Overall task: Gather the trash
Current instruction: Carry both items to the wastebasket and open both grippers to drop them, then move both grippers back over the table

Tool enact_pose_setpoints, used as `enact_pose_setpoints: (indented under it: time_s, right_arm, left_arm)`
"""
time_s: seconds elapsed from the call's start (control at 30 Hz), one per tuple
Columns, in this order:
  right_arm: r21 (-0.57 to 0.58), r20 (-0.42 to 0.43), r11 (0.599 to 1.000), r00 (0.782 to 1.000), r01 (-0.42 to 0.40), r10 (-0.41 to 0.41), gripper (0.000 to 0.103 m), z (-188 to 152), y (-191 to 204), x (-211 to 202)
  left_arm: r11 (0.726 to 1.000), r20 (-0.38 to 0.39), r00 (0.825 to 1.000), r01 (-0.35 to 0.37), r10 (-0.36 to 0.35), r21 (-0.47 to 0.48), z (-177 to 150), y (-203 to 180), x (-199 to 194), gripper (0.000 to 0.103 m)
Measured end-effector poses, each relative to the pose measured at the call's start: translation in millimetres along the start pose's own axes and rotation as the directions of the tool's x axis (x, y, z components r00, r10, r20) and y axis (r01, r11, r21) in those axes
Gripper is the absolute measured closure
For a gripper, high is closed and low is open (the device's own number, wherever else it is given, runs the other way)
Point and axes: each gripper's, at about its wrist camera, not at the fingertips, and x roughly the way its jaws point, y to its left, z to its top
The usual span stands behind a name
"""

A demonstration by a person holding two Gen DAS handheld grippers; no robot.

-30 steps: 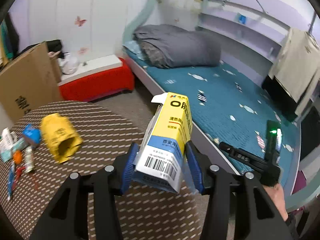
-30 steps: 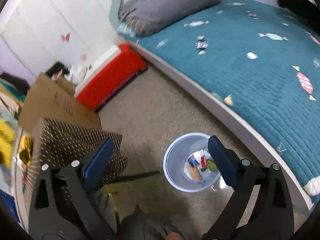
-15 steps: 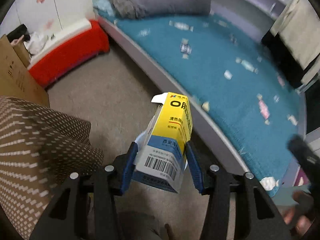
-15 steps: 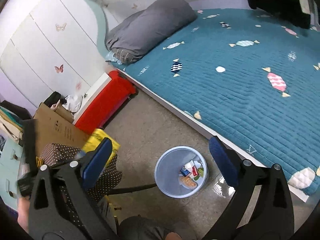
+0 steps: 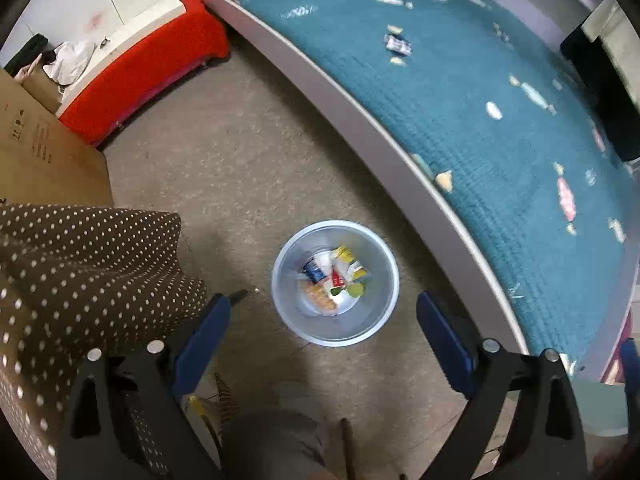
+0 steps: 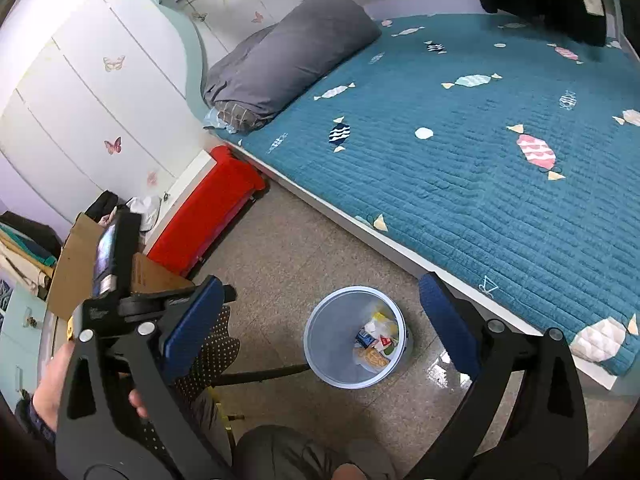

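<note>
**Hovering empty over the bin**

Left gripper (image 5: 320, 338) gapes wide, holding nothing, above the round pale-blue plastic bin (image 5: 335, 334) of wrappers on the floor. Right gripper (image 6: 316, 322) is likewise spread and empty. Risk: swinging away could snag the brown polka-dot counter cloth (image 5: 80, 264).

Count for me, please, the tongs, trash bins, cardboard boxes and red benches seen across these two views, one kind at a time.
Tongs: 2, the left tongs and the right tongs, both open and empty
Trash bin: 1, on the floor with litter inside
Cardboard box: 1
Red bench: 1
Total: 5
</note>
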Motion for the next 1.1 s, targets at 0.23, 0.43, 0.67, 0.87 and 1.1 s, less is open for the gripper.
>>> enact_pose_setpoints:
  time_s: [0.23, 0.43, 0.67, 0.87, 1.1]
  right_arm:
    - [-0.037, 0.039, 0.999, 0.999, 0.026, -0.024, 0.006, 3.5, 23.4, -13.1]
    - [-0.132, 0.100, 0.991, 0.995, -0.003, 0.017, 0.006, 4.2, 64.7, -39.7]
    - [-0.240, 0.065, 0.969, 0.995, -0.061, 0.079, 0.006, -5.4, 120.8, -57.2]
    - [-0.337, 0.007, 0.931, 0.989, -0.138, 0.149, 0.006, -26.7, 180.0, -68.4]
    - [-0.441, -0.055, 0.875, 0.979, -0.199, 0.195, 0.006, -59.2, 248.8, -69.2]
  left_arm:
    - [1.000, 0.170, 0.985, 0.024, -0.025, 0.007, -24.0, 2.5, -68.8, 0.011]
    - [1.000, 0.325, 0.946, 0.019, -0.019, 0.005, -52.4, 13.9, -133.6, 0.011]
    - [0.999, 0.434, 0.901, 0.000, 0.019, -0.045, -98.2, 56.1, -188.8, 0.011]
    - [0.996, 0.504, 0.863, 0.008, 0.039, -0.090, -139.9, 104.5, -227.1, 0.011]
    - [0.984, 0.546, 0.832, 0.005, 0.095, -0.179, -186.3, 167.4, -253.0, 0.010]
